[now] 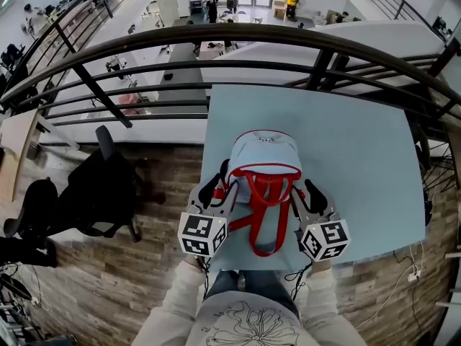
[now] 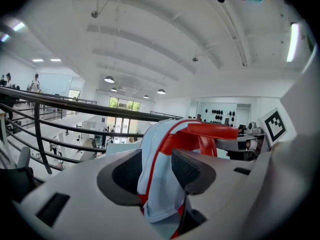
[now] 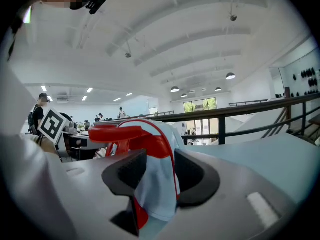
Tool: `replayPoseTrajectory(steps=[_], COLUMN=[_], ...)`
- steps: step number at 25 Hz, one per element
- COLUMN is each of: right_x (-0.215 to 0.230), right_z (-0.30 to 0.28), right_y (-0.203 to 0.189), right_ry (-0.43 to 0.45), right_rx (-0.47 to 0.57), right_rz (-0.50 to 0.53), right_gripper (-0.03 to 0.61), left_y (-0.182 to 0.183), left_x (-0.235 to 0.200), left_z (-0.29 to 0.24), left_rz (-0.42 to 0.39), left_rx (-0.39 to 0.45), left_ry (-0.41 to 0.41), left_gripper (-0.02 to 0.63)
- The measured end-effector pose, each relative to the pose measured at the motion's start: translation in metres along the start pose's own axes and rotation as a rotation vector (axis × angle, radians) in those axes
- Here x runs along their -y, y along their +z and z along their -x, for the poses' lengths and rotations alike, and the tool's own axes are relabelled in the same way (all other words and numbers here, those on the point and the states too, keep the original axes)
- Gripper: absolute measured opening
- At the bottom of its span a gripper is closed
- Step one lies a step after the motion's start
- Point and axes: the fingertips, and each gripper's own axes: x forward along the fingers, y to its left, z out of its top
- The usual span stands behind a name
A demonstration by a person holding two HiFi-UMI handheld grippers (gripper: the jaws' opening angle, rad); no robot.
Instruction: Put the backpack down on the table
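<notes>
Left gripper view: the left gripper has its jaws spread wide, and a fold of the pale blue backpack hangs slack between the pads rather than pinched. The right gripper mirrors it on the opposite side, jaws likewise apart around loose fabric. In the head view, the backpack stands upright near the front edge of the light blue table, flanked by both grippers, with its red shoulder straps trailing toward the person. The bag looks soft, light and probably near empty, so it is liable to slump or tip. The firmest holds appear to be the red top handle or the piped side seams.
</notes>
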Motion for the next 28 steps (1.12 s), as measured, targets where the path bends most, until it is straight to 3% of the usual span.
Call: replayPoseTrajectory(steps=[9, 15, 17, 21, 28], right_x=[-0.001, -0.003, -0.005, -0.017, -0.033], right_z=[0.004, 0.009, 0.009, 0.011, 0.007], right_y=[0.043, 0.076, 0.088, 0.109, 0.125], right_ry=[-0.068, -0.126, -0.144, -0.15, -0.141], right_rx=[0.126, 0.211, 0.247, 0.314, 0.357], right_rz=[0.022, 0.048, 0.052, 0.052, 0.074], right_gripper=[0.178, 0.13, 0.085, 0.041, 0.032], left_y=[0.054, 0.093, 0.104, 0.119, 0.129], left_x=[-0.009, -0.01, -0.013, -0.02, -0.028], left_z=[0.019, 0.033, 0.038, 0.046, 0.054], left_rz=[-0.03, -0.018, -0.034, -0.083, -0.086], left_rx=[0.152, 0.256, 0.287, 0.301, 0.318], left_ry=[0.084, 0.114, 0.136, 0.194, 0.191], left_gripper=[0.182, 0.09, 0.07, 0.028, 0.018])
